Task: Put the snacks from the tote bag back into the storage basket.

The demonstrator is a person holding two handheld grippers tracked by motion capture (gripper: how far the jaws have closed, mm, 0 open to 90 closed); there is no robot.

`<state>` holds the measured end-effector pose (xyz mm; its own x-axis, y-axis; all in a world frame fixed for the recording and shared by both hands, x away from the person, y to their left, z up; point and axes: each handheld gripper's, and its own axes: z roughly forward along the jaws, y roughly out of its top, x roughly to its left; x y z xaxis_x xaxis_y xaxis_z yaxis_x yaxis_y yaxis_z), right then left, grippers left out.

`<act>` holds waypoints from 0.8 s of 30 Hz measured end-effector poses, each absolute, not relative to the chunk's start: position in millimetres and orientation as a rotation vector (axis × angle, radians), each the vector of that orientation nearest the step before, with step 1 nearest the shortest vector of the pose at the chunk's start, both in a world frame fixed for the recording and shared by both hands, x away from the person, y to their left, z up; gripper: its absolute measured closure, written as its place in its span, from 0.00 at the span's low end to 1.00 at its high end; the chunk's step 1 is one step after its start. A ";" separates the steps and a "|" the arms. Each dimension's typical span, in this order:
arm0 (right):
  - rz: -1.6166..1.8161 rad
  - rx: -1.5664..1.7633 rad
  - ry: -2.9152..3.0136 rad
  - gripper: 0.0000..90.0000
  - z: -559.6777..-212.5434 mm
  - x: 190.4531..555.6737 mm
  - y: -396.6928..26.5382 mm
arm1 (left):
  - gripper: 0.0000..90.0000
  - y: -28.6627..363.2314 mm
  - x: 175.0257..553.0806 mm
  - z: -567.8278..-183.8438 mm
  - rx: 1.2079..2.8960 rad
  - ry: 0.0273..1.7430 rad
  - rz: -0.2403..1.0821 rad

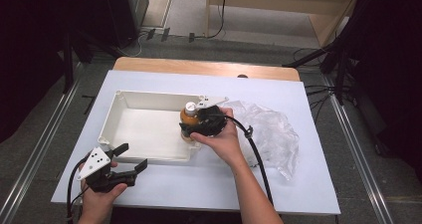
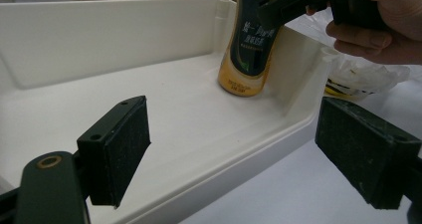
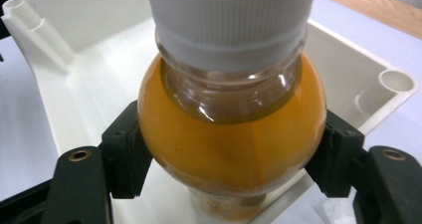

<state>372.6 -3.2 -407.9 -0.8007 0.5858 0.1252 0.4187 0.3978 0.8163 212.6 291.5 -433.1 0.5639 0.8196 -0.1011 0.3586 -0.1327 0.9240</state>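
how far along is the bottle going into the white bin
Nearly done. The orange bottle already stands upright on the floor of the white bin, in its right-hand end. In hand: the right gripper has its pads against the bottle's shoulder. Left: letting go and pulling away. The left gripper waits open beside the bin's near rim, and a clear plastic bag lies right of the bin.

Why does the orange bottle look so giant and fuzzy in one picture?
In the right gripper view the bottle sits right against the camera, so its white cap blurs; the left gripper view shows it farther off and sharper; the high view's edges are dark.
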 end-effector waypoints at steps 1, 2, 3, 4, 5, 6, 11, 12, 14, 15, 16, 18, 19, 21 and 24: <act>1.369 0.893 2.475 0.33 -407.5 372.5 -3.5 | 0.16 291.3 212.7 -433.2 1.725 0.985 0.538; 1.369 0.893 2.475 0.33 -407.5 372.5 -3.5 | 0.16 291.2 212.7 -433.2 1.726 0.984 0.538; 1.380 0.886 2.473 0.32 -406.6 372.2 -4.1 | 0.16 291.2 212.6 -433.1 1.725 0.984 0.538; 1.396 0.875 2.469 0.32 -405.0 371.9 -5.2 | 0.16 291.1 212.6 -433.2 1.726 0.984 0.538; 1.405 0.878 2.464 0.30 -402.8 370.8 -6.2 | 0.16 291.1 212.6 -433.2 1.726 0.984 0.539; 1.408 0.874 2.455 0.28 -400.8 370.0 -7.4 | 0.16 291.2 212.6 -433.2 1.726 0.984 0.538; 1.442 0.888 2.430 0.24 -394.1 366.9 -16.8 | 0.16 292.0 212.3 -432.5 1.725 0.985 0.539; 1.465 0.894 2.402 0.24 -390.4 365.1 -22.4 | 0.16 292.2 212.5 -432.5 1.724 0.986 0.538; 1.471 0.902 2.382 0.24 -388.6 364.0 -24.9 | 0.16 292.0 212.8 -432.7 1.723 0.987 0.538; 1.478 0.906 2.366 0.24 -387.2 363.3 -27.8 | 0.16 291.9 213.0 -432.9 1.722 0.987 0.539; 1.485 0.912 2.358 0.24 -386.0 362.8 -31.1 | 0.15 291.7 213.2 -433.1 1.722 0.987 0.539; 1.495 0.920 2.350 0.24 -385.1 361.8 -36.8 | 0.16 291.3 213.7 -433.4 1.726 0.987 0.539; 1.488 0.923 2.346 0.24 -385.1 361.2 -39.3 | 0.16 291.0 213.9 -433.7 1.728 0.988 0.538; 1.489 0.927 2.339 0.24 -385.8 359.9 -44.3 | 0.16 290.5 214.6 -434.1 1.731 0.985 0.540; 1.479 0.942 2.333 0.24 -388.4 357.5 -51.0 | 0.16 289.9 214.9 -434.1 1.732 0.986 0.540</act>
<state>357.5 -51.0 -388.4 -0.7695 0.6216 0.1467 0.3979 0.2869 0.8714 214.9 289.9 -434.1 0.5633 0.8205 -0.0967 0.3600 -0.1385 0.9226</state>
